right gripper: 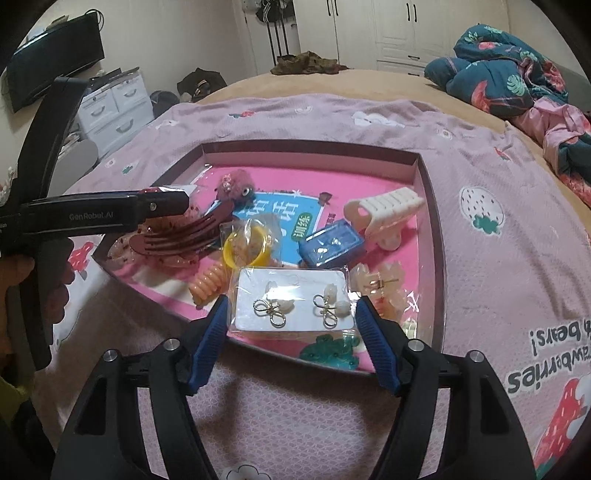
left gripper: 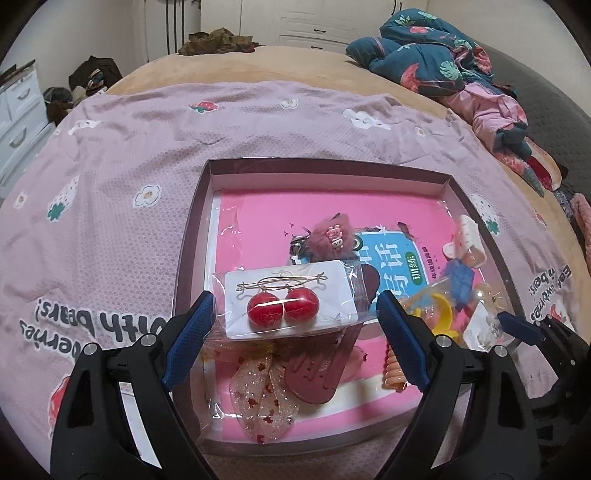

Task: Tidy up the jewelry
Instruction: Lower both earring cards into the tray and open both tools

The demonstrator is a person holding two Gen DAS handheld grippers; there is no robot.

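Both tools gape, holding nothing: left tool [right gripper: 162, 206], lettered "GenRobot.AI"; right tool [right gripper: 291, 325].

My left camera sits just behind my left claw [left gripper: 295, 317] and looks steeply down and forward over the near edge of the box [left gripper: 448, 184] on the bed [left gripper: 258, 62], close enough that the claw's two fingers frame a carded pair of red earrings [left gripper: 282, 308]. My right camera rides behind my right claw [right gripper: 291, 321] in the same way, tilted down, a little farther back from the near right corner of the box [right gripper: 421, 162]. Both face across the bed toward the white wardrobe [right gripper: 402, 33]. They share the box and the pink blanket [left gripper: 147, 147]. The right view also catches my left claw [right gripper: 162, 203] coming in from its left side.
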